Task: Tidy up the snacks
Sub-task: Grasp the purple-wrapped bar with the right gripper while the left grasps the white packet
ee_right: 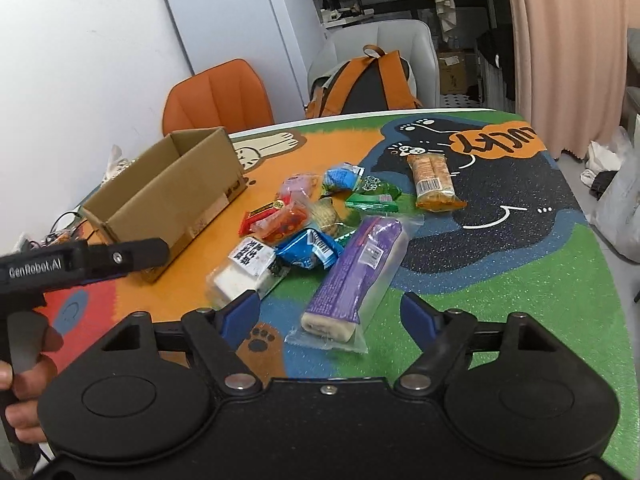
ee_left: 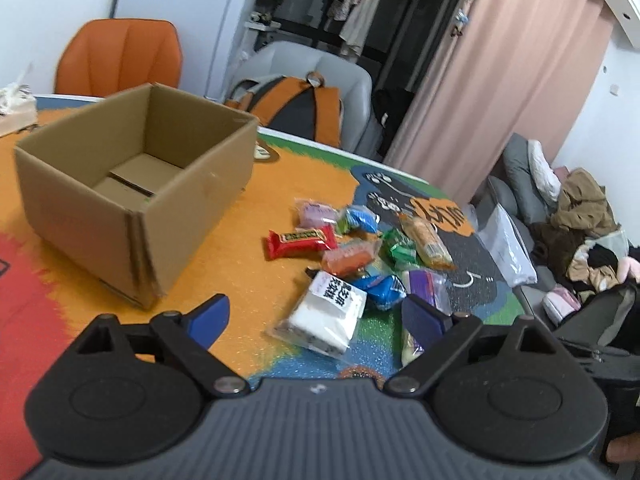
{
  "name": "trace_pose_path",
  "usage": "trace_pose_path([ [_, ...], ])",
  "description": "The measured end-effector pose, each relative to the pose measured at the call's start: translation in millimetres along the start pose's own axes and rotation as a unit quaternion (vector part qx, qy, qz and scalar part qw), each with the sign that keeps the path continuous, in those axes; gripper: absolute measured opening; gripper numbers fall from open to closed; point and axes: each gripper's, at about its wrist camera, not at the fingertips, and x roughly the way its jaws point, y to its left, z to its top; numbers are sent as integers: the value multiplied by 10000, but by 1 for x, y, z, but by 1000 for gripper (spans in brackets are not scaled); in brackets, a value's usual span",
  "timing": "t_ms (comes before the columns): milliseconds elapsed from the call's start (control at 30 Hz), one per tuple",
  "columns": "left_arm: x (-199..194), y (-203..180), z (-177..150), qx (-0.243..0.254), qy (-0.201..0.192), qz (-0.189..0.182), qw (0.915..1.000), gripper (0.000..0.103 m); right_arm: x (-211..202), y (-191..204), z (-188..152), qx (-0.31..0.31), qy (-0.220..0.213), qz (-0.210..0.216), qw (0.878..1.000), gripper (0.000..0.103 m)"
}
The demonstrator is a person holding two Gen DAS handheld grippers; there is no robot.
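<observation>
nearest the right wrist camera, the right gripper (ee_right: 330, 312) hangs just above the counter (ee_right: 500, 300) with its blue fingers (ee_right: 240, 314) spread apart and nothing pressed between them. the purple bread roll (ee_right: 354, 276) lies lengthwise in the gap ahead of the tips, so this hand looks lined up to take it across its narrow width, the easier way to pinch a long soft pack. the left gripper (ee_left: 316, 316) is likewise open and empty, with the white cake pack (ee_left: 326, 320) lying between and just beyond its fingertips. in the right view, a hand (ee_right: 18, 396) holds that left tool by its grip.

past those two, the other snacks sit in a loose heap: a blue packet (ee_right: 308, 254), a red bar (ee_left: 302, 242), an orange pack (ee_left: 348, 258), green packets (ee_right: 372, 196), a pink one (ee_left: 316, 214), and a cracker pack (ee_right: 434, 182) a little apart on the far side. they touch and overlap, likely tipped out together.

left of the heap stands the cardboard box (ee_left: 132, 188), flaps open and nothing visible inside, close enough for short carries. it seems meant as the place for the snacks, so the sorting has barely begun. beyond the counter are an orange chair (ee_left: 118, 56) and a backpack (ee_right: 366, 84).
</observation>
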Motion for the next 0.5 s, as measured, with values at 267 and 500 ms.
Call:
trace_pose_path([
  [267,53,0,-8,446,459,-221,9977,84,47,-2,5,-40,443,-90,9990,67],
  [500,80,-9,-11,809,613,-98,9948,75,59,-3,4,-177,678,-229,9973,58],
])
